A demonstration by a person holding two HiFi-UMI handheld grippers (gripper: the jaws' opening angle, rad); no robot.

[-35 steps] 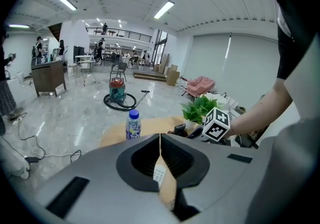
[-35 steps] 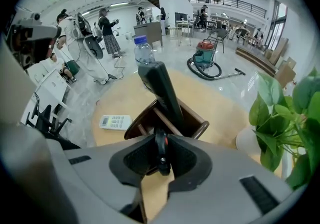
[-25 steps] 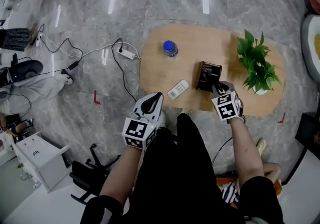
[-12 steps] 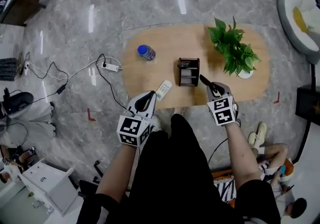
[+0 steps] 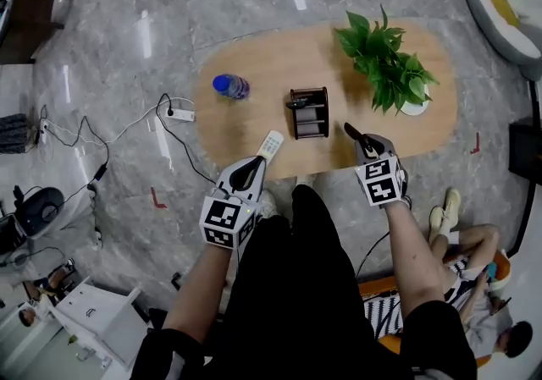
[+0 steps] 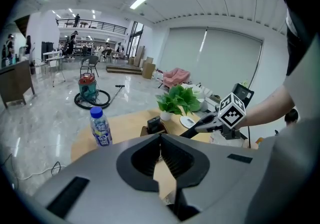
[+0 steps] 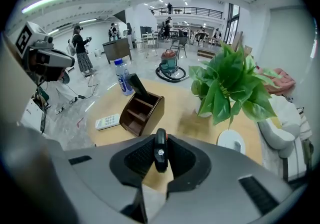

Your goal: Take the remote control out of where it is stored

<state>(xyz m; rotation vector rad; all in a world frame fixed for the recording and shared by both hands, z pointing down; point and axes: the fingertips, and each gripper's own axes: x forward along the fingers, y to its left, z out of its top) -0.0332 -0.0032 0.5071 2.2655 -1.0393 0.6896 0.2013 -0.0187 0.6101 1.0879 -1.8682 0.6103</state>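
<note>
Organizer (image 5: 309,113) between bottle (image 5: 229,86) and plant (image 5: 385,65).

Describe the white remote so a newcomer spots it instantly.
Find the oval wooden table. At its near edge, left of the brown organizer, lies the white remote. It is the only pale flat bar lying on the wood; the blue-capped bottle and the organizer both stand upright.

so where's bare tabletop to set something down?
Bare table: between bottle and organizer, behind the organizer, and the front edge between organizer and plant. Crowded: front-left edge, where the white remote lies.
</note>
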